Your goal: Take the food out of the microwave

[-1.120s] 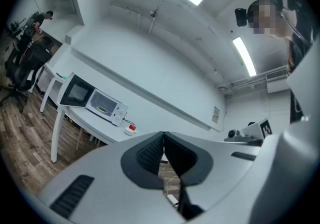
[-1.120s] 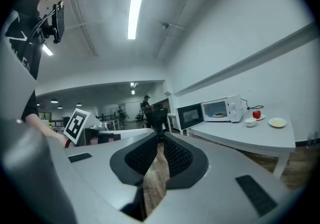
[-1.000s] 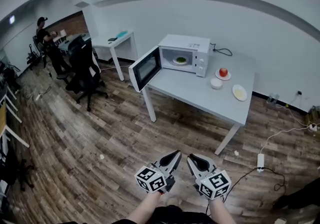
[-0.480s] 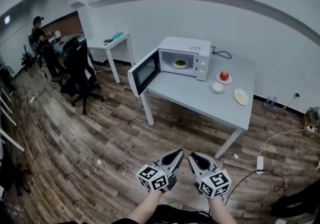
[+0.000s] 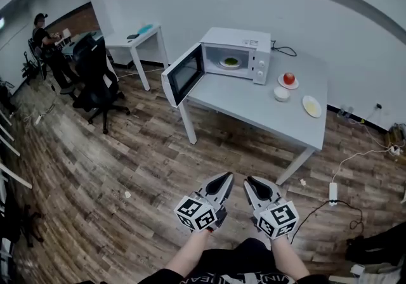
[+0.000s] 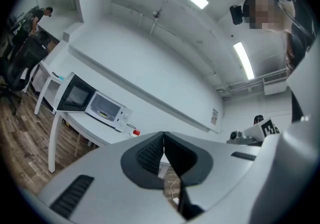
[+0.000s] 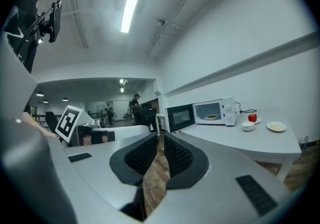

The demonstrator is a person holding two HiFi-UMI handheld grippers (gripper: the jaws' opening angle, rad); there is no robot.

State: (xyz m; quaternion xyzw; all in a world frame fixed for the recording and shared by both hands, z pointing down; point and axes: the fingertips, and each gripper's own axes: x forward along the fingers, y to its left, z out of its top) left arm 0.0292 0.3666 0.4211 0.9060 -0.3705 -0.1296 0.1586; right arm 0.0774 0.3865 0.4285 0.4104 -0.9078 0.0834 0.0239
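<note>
Approach comes first: food (image 5: 230,61), seemingly greens on a plate, sits inside the open microwave (image 5: 238,38) far ahead, so left gripper (image 5: 223,181) and right gripper (image 5: 252,183), both pressed together and empty, should near the table (image 5: 254,108) right of the swung door (image 5: 183,75).

One microwave (image 5: 244,48), two tables (image 5: 254,108) (image 5: 120,40), two hand-held grippers (image 5: 226,178) (image 5: 249,180), one bowl (image 5: 282,93), one apple (image 5: 288,78), one chair (image 5: 95,80).

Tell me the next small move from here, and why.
Probably walk closer to the table, carrying both grippers toward the microwave. Its door stands open with the plate of food visible inside, but the left gripper and right gripper, both shut and empty, hang over the floor well short of the table.
</note>
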